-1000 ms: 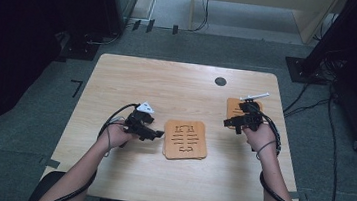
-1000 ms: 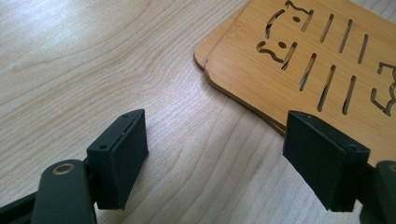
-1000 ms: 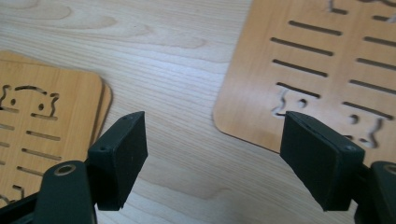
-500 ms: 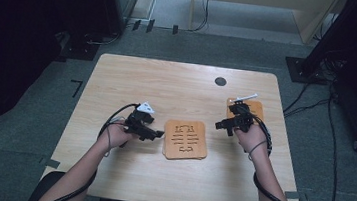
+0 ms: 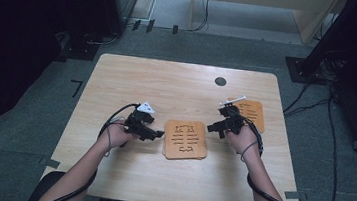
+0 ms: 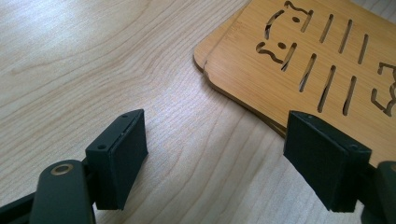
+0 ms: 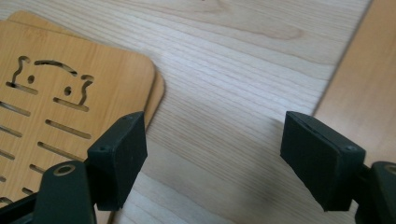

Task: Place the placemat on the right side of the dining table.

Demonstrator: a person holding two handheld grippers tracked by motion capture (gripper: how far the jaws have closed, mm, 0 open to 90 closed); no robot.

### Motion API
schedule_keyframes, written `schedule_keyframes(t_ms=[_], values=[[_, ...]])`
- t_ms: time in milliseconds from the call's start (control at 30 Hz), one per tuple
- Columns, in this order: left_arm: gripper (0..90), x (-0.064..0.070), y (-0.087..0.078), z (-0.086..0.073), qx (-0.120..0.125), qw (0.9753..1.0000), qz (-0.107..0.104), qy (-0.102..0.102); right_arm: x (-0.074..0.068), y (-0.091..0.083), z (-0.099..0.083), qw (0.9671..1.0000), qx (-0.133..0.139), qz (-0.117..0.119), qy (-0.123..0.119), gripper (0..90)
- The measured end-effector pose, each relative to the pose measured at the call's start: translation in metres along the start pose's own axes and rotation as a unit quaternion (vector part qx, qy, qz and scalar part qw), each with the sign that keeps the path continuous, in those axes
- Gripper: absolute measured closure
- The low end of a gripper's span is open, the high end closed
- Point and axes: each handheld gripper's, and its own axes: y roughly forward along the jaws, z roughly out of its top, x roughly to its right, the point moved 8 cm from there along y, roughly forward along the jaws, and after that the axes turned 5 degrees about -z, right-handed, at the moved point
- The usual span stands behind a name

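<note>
In the high view, the left hand-held gripper (image 5: 155, 134) is seen left of centre, its jaws spread apart just beside the left edge of a stack of wooden mats (image 5: 186, 139) lying at the middle of the tabletop (image 5: 168, 87). Right of the stack, the right hand-held gripper (image 5: 215, 128) is held with jaws apart. A second mat (image 5: 254, 113) lies further right.

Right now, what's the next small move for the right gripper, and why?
Probably ease the right gripper left toward the stacked mats and close on the top one's edge. Its jaws stand open over bare table, with the mats' corner beside its left jaw; the left gripper waits open on the other side.
</note>
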Motion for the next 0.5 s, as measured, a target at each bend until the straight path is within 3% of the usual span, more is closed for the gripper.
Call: schedule_keyframes(t_ms=[233, 367, 500], values=[[20.4, 0.0, 0.0, 0.0, 0.001, 1.0, 0.0, 0.001, -0.008, 0.004, 0.004, 0.9996, 0.022, 0.005, -0.015, 22.8], [20.0, 0.0, 0.0, 0.0, 0.002, 1.0, 0.0, 0.0, -0.009, 0.007, 0.003, 0.9996, 0.023, 0.007, -0.012, 22.9], [19.9, 0.0, 0.0, 0.0, 0.003, 1.0, 0.0, 0.001, -0.013, 0.011, 0.002, 0.9993, 0.025, 0.007, -0.027, 22.6]])
